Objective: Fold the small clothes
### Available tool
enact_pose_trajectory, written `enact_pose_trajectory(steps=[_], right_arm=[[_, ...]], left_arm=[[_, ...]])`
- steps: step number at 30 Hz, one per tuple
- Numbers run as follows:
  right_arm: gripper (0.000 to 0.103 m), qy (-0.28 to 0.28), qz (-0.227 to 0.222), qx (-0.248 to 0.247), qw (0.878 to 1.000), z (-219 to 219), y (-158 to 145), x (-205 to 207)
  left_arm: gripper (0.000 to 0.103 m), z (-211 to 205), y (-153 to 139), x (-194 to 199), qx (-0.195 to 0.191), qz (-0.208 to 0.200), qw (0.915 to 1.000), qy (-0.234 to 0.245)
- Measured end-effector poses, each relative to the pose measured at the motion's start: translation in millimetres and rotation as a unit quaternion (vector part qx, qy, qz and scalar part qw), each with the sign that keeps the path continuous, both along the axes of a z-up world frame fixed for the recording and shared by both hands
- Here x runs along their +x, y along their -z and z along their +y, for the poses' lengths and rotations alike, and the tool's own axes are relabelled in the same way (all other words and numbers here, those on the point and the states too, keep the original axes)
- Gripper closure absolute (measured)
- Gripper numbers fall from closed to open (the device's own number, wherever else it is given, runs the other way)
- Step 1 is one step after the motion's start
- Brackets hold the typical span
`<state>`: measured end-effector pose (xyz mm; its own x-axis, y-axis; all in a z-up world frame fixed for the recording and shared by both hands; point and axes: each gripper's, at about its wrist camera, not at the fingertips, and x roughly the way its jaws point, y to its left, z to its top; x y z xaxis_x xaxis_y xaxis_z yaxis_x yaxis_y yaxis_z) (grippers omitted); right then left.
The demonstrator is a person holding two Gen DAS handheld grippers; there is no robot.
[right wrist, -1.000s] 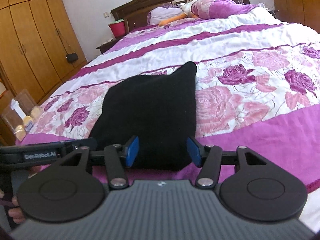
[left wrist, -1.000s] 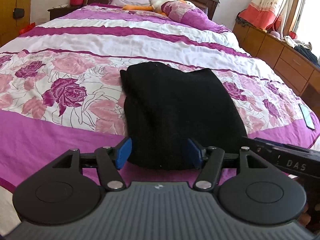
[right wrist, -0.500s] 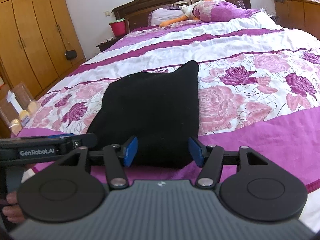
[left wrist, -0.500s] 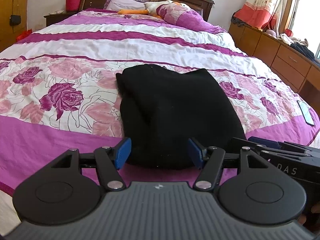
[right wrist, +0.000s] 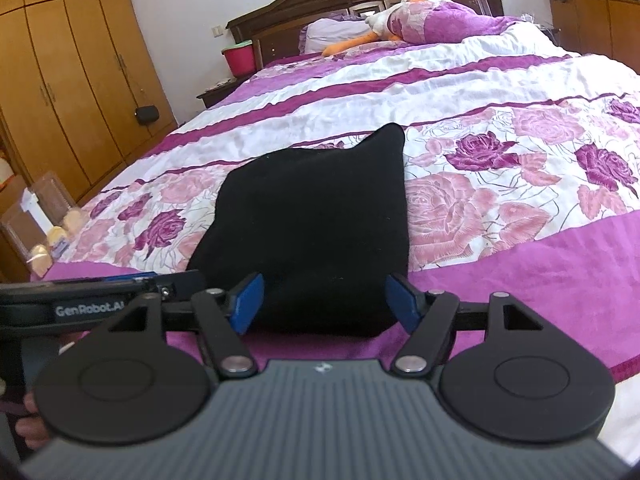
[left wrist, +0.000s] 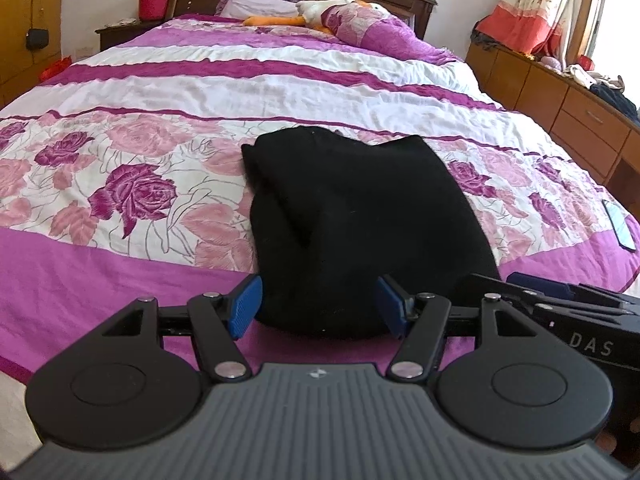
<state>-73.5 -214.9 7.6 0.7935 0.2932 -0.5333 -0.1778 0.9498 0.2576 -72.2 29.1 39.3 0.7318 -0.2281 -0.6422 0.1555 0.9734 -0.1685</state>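
A black folded garment (left wrist: pixel 356 216) lies on the purple and white floral bedspread (left wrist: pixel 140 184) near the bed's foot edge; it also shows in the right wrist view (right wrist: pixel 316 224). My left gripper (left wrist: pixel 318 306) is open and empty, its blue pads either side of the garment's near edge, just short of it. My right gripper (right wrist: pixel 326 300) is open and empty too, at the same near edge. Each gripper shows in the other's view, the right one (left wrist: pixel 568 312) at the right and the left one (right wrist: pixel 100 296) at the left.
A phone (left wrist: pixel 619 230) lies on the bedspread at the right edge. Pillows and a plush toy (left wrist: pixel 316 12) lie by the headboard. A wooden dresser (left wrist: pixel 560 100) stands right of the bed, a wardrobe (right wrist: pixel 68 80) left, with a red bucket (right wrist: pixel 239 58) on the nightstand.
Both grippers have drawn back a little from the garment toward the bed's foot and tilted up slightly. Both stay open. The garment has not moved.
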Motion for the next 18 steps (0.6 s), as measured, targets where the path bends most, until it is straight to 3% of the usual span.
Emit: enact_pose_trajectory(steps=[18], right_arm=[[0.033,0.003,0.005,0.002,1.0,-1.0,2.9,0.8]], left_arm=[[0.033,-5.1,1.3,1.0,0.041,0.009,0.9987,-0.028]])
